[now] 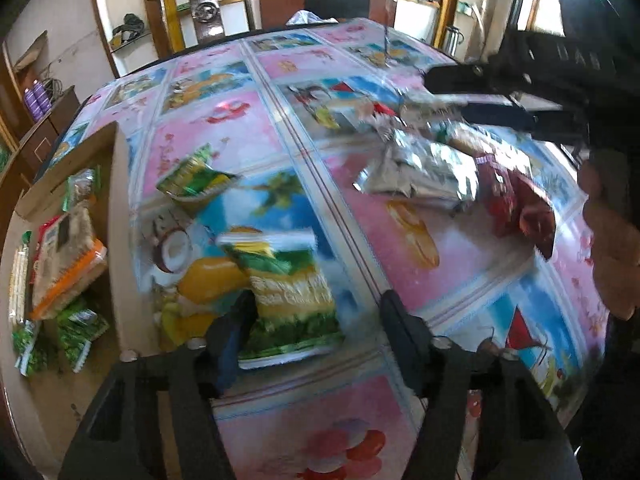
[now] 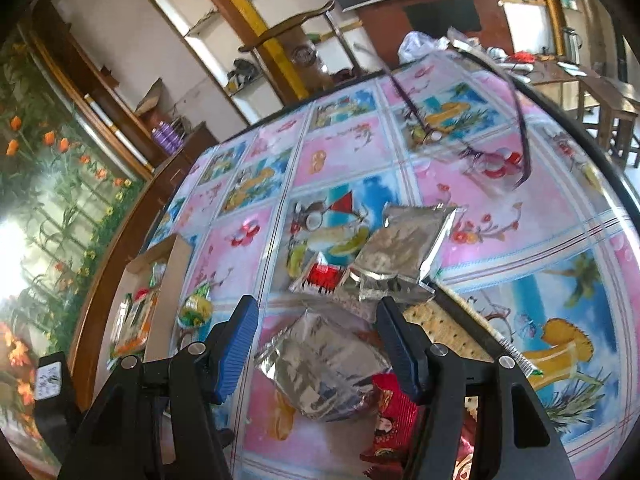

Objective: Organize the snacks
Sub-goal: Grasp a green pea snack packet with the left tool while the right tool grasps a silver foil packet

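Green-yellow snack packet (image 1: 288, 300) lies between the open left hand-held gripper (image 1: 316, 312) fingers — untouched.

My left gripper (image 1: 316, 312) has bare tablecloth (image 1: 460, 272) at 1 o'clock. A green-yellow packet (image 1: 288, 292) lies between its fingers; a smaller green packet (image 1: 192, 178) blocks 11 o'clock. The cardboard box (image 1: 114, 208) walls off 9 o'clock. My right gripper (image 2: 316, 320) faces silver pouches (image 2: 404, 248) at 12 o'clock; a silver packet (image 2: 320, 364) lies between its fingers.
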### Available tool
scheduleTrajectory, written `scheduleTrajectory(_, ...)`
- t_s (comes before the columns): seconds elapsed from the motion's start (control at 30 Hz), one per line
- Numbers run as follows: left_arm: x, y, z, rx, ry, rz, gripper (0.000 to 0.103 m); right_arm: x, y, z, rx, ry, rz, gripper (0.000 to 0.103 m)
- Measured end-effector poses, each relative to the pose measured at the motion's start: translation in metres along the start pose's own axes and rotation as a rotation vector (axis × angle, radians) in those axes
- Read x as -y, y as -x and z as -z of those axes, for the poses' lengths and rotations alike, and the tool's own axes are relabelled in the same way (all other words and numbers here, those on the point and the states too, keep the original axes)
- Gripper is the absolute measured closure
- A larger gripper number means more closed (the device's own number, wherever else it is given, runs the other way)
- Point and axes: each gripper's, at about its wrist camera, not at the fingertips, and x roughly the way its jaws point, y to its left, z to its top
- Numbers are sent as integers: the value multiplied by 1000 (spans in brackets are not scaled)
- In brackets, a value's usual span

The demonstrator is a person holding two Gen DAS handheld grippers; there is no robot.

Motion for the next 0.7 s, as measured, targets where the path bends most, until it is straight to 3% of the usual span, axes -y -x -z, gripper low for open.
scheduleTrajectory(0.07, 3, 2, 2, 29, 0, 3, 59, 2, -4, 3, -26, 7, 4, 36)
scheduleTrajectory(0.47, -14, 8, -2, 129, 113, 80, 59, -10, -36, 17, -126, 125, 104, 32)
scheduleTrajectory(0.7, -25, 21, -4, 200, 154, 73, 59, -39, -42, 33, -154, 310, 140, 27)
